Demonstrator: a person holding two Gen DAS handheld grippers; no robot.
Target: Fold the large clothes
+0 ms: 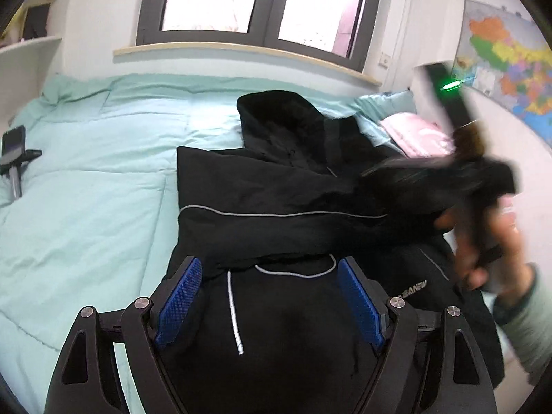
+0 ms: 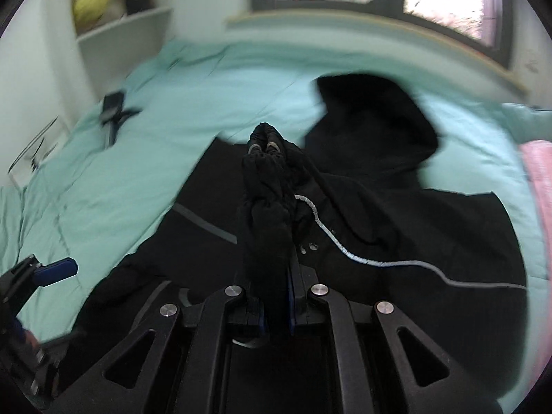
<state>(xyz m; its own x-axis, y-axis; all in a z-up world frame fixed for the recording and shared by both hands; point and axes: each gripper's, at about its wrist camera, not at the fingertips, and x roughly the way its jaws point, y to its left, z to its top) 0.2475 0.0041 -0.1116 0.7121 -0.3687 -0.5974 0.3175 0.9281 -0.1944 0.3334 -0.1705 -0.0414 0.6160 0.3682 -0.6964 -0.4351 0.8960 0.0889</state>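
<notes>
A: Jacket (image 1: pixel 276 186) black, hooded, spread on mint quilt (image 1: pixel 96 172) under window (image 1: pixel 262 0).
B: Grippers?
A: Right gripper (image 2: pixel 276 269) clamped on bunched black sleeve (image 2: pixel 267 207). Left gripper (image 1: pixel 267 305) wide apart, empty, above hem.

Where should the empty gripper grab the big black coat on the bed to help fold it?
Probably the coat's free left edge, where it lies flat on the green quilt. The open left gripper could come in from the quilt side, low, one finger sliding under the edge. The right gripper is shut on a bunched sleeve, so that side is taken.
</notes>
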